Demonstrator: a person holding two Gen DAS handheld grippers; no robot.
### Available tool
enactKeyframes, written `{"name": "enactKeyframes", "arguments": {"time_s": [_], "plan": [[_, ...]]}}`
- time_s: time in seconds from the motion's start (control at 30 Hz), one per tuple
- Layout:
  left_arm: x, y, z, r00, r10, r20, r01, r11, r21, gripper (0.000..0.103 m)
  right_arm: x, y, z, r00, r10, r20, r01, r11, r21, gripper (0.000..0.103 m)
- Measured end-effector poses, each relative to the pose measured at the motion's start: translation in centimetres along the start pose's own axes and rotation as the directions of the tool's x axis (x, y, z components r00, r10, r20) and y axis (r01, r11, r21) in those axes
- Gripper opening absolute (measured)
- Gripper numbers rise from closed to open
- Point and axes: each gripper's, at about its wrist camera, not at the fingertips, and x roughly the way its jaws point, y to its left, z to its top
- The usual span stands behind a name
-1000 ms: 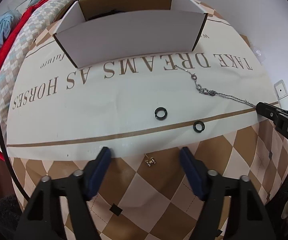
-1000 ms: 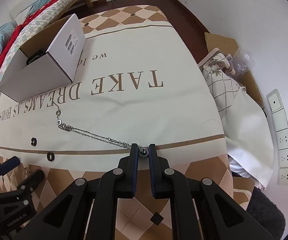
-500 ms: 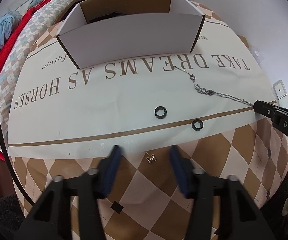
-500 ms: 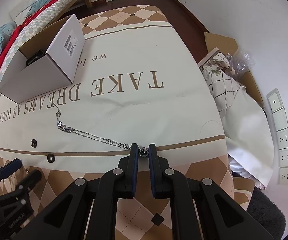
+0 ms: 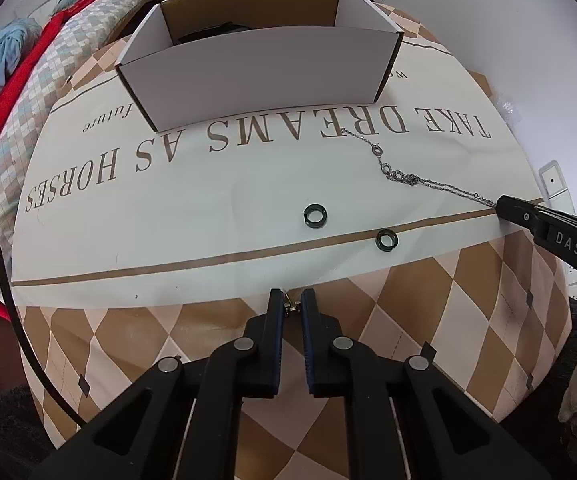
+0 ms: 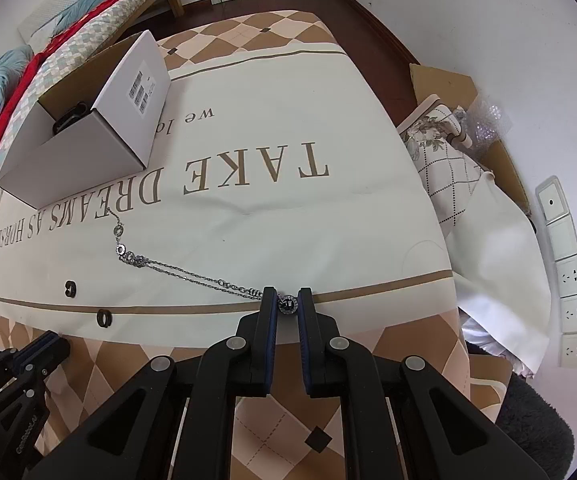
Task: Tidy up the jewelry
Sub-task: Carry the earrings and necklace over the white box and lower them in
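Observation:
My left gripper [image 5: 291, 305] is shut on a small gold earring [image 5: 289, 306] lying on the checkered cloth near the table's front. Two black rings [image 5: 315, 215] [image 5: 386, 240] lie beyond it on the white cloth. My right gripper [image 6: 287, 303] is shut on the round pendant [image 6: 288, 305] of a silver necklace [image 6: 176, 270], whose chain trails left across the cloth toward the box. The same chain shows in the left wrist view [image 5: 400, 178]. An open white cardboard box [image 5: 256, 68] stands at the back with something dark inside.
The table is covered by a cloth printed "TAKE DREAMS AS HORSES" [image 6: 248, 172]. A bed with red and blue bedding [image 5: 4, 80] lies to the left. Cardboard and cushions [image 6: 448, 152] sit on the floor at right, by a wall with sockets [image 6: 568, 280].
My left gripper has closed from wide open onto the gold earring. My right gripper has stayed shut on the pendant, hardly moving.

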Motion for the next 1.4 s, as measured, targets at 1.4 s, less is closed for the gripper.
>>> {"name": "enactKeyframes", "arguments": {"time_s": [1.4], "plan": [[-11.8,9.6,15.5,0.974,-0.051,0.219,0.069,0.995,-0.078,0.006,-20.0,11.2,15.4,0.882,0.407,0.236,-0.352,0.904,-0.241,0.010]]}}
